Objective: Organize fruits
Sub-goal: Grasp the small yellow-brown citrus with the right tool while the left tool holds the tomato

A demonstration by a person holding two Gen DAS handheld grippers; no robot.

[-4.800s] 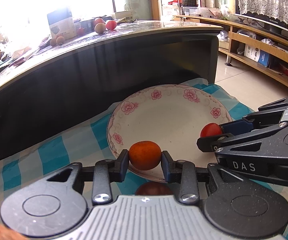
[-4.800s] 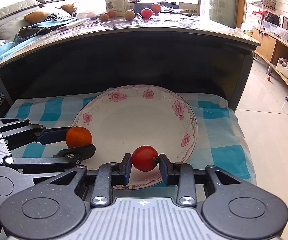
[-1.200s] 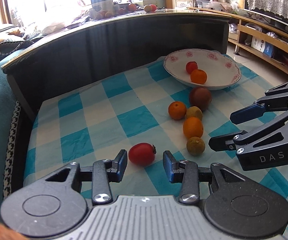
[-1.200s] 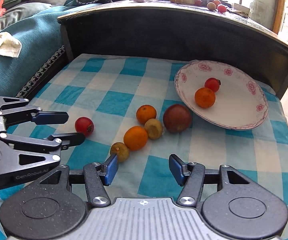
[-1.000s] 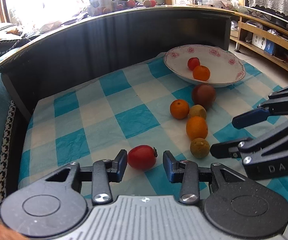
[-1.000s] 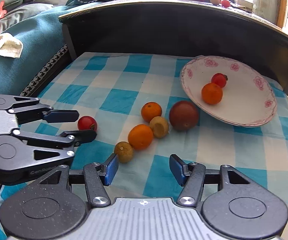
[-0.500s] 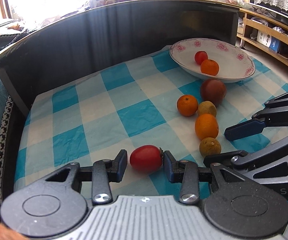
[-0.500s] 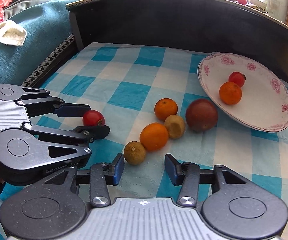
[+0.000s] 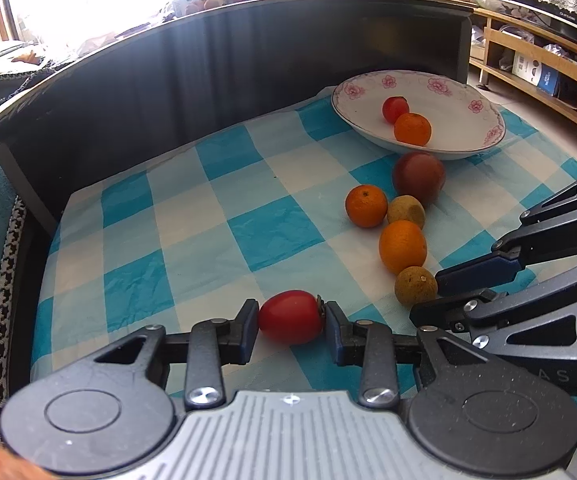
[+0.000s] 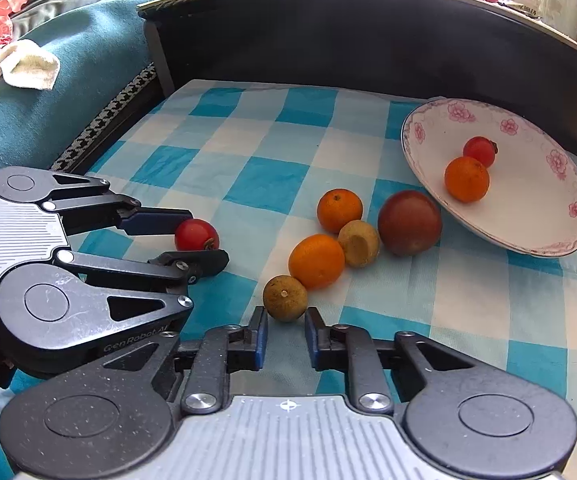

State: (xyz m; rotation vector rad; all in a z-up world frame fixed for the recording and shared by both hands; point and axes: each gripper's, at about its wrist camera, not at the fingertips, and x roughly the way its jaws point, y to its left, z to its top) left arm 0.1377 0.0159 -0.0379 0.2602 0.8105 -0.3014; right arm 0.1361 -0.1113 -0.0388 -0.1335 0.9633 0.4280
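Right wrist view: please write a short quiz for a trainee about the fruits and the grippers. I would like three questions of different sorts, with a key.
1. True or false: the flowered plate holds three fruits.
2. What sits between the fingers of the left gripper?
A. an orange
B. the red tomato
C. a brownish fruit
3. Fill in the number: ___ fruits lie on the checked cloth outside the plate.

Key: 1 false (it holds two); 2 B; 3 six.
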